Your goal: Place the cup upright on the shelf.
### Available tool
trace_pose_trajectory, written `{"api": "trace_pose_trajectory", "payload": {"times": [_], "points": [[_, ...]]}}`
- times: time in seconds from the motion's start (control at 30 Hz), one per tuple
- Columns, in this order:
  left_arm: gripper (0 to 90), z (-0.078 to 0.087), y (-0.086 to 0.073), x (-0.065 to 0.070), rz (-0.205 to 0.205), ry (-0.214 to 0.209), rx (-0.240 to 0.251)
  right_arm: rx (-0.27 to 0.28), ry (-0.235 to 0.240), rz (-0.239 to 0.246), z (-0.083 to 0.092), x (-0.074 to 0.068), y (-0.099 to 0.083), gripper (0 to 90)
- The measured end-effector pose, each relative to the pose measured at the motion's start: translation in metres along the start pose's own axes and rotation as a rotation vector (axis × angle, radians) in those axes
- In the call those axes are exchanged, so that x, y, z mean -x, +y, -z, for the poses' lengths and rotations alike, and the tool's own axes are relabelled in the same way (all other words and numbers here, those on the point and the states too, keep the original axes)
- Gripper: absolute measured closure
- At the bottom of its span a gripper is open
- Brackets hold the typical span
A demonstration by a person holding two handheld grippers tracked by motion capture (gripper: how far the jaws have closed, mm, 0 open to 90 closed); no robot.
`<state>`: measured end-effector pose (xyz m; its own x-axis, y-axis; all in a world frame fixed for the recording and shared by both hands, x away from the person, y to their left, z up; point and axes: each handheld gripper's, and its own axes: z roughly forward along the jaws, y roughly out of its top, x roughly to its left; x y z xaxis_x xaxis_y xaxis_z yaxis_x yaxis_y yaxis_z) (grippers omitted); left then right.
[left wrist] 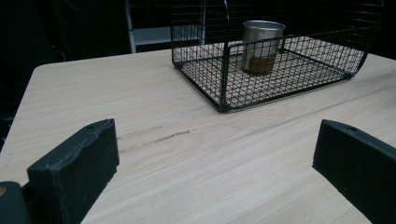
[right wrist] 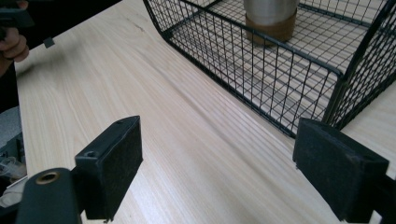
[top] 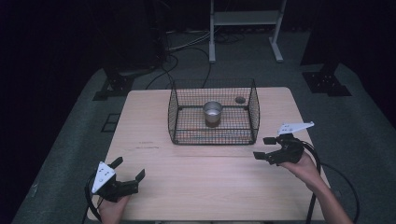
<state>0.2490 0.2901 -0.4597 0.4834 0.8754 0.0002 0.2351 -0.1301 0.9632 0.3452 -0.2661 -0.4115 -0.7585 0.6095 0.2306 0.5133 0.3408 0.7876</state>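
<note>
The desk (top: 154, 158) carries a wire basket (top: 254, 112), and the metal cup (top: 212, 113) stands upright inside it. The right claw (top: 263, 147), jaws wide and empty, is nearer; the cup lies ahead to its left. The left claw (top: 129, 169), also wide, is well apart.

Each black claw (top: 128, 169) carries a grey three-cornered plate and black cable.

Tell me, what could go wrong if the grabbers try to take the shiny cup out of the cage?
The metal cup stands inside the wire basket, so an open gripper's jaws might snag its tall mesh sides. The right gripper sits close to the basket's corner and could bump it. A smooth cup may slip or tip.
</note>
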Motion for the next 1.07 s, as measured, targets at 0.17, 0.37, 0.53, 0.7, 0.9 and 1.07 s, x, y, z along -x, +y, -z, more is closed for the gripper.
{"api": "trace_pose_trajectory", "payload": {"times": [0.17, 0.37, 0.53, 0.7, 0.9, 1.07], "points": [[0.0, 0.000, 0.000, 0.000, -0.002, 0.001, 0.000, -0.007, -0.018, -0.008, -0.001, 0.002, -0.011, 14.8], [0.0, 0.000, 0.000, 0.000, 0.000, -0.001, 0.000, -0.004, -0.020, -0.025, 0.002, 0.003, -0.021, 14.8], [0.0, 0.000, 0.000, -0.001, 0.000, 0.002, 0.002, -0.014, -0.032, -0.028, 0.004, 0.002, -0.028, 14.8], [0.0, 0.000, -0.001, -0.001, 0.000, -0.001, -0.001, -0.014, -0.040, -0.037, 0.006, 0.002, -0.035, 14.8], [0.0, 0.000, -0.001, -0.001, -0.001, -0.002, -0.001, -0.022, -0.045, -0.037, 0.006, -0.001, -0.043, 14.8], [0.0, -0.001, -0.001, -0.002, 0.001, -0.001, -0.002, -0.032, -0.040, -0.039, 0.004, -0.003, -0.050, 14.6]]}}
